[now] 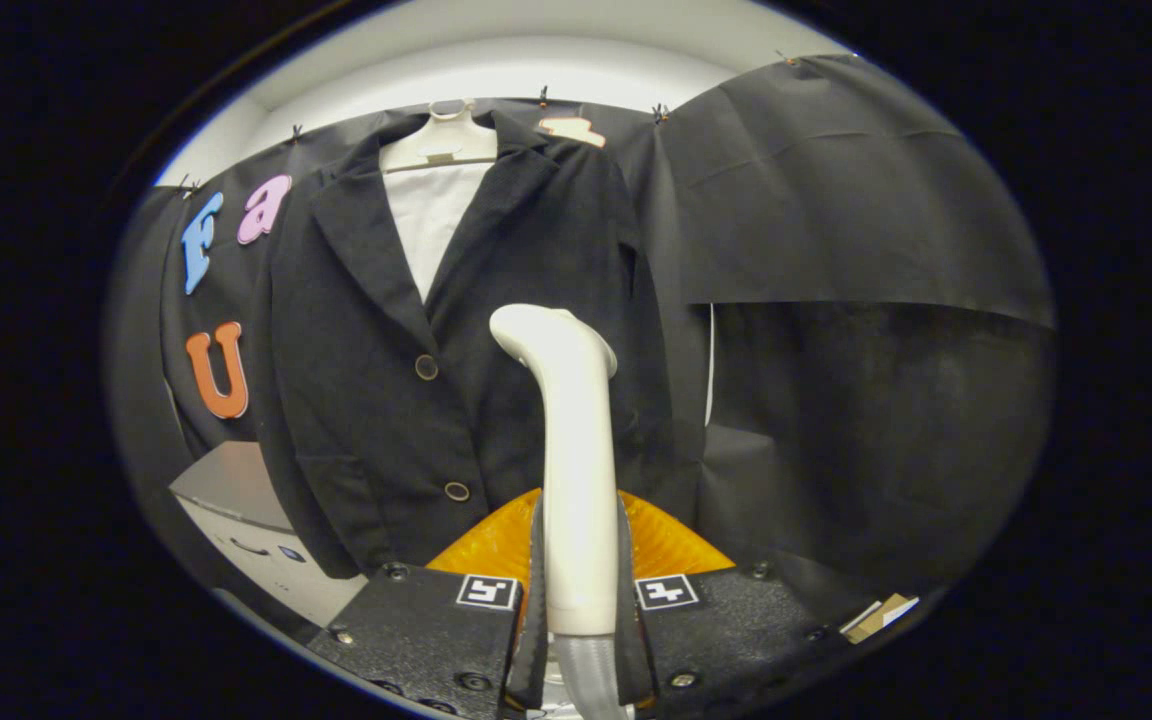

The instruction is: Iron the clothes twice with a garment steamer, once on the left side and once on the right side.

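gripper (576, 600) pinching steamer (576, 450) handle upright between both fingers | jacket (456, 330) hangs on hanger (441, 140) just beyond steamer head | steamer rigid, smooth, likely top-heavy, hold low on handle | jacket soft, will likely sway under pressure

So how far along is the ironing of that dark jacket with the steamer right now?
Done: the gripper is shut on the steamer handle, held upright between its fingers. In hand: the steamer head sits in front of the jacket, on the panel beside its buttons; contact with the cloth can't be told. Left: nothing visible shows either side's pass as finished, so both may remain.
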`<state>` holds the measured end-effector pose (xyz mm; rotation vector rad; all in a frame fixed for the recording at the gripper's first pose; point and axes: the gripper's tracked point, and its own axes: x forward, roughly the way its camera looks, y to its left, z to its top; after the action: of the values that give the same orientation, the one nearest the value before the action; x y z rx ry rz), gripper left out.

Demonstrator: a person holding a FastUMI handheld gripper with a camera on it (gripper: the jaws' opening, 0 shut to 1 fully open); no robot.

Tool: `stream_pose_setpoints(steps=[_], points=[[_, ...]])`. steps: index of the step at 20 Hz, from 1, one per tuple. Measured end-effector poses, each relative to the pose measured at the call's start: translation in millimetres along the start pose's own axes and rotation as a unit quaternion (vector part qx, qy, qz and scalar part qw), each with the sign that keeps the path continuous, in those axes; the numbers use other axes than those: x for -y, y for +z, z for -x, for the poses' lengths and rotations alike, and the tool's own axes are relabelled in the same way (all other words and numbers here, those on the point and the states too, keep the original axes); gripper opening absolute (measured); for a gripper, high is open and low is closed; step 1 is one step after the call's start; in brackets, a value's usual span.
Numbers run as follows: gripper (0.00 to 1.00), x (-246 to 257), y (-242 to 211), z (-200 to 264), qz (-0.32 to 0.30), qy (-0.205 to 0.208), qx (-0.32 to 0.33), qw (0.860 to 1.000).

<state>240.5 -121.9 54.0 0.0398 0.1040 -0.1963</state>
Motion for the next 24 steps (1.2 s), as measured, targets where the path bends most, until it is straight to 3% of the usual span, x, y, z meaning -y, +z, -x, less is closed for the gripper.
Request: stream_pose_setpoints(steps=[24], points=[[0.3, -1, -116, 19, -0.001, -0.052, -0.081, 0.995]])
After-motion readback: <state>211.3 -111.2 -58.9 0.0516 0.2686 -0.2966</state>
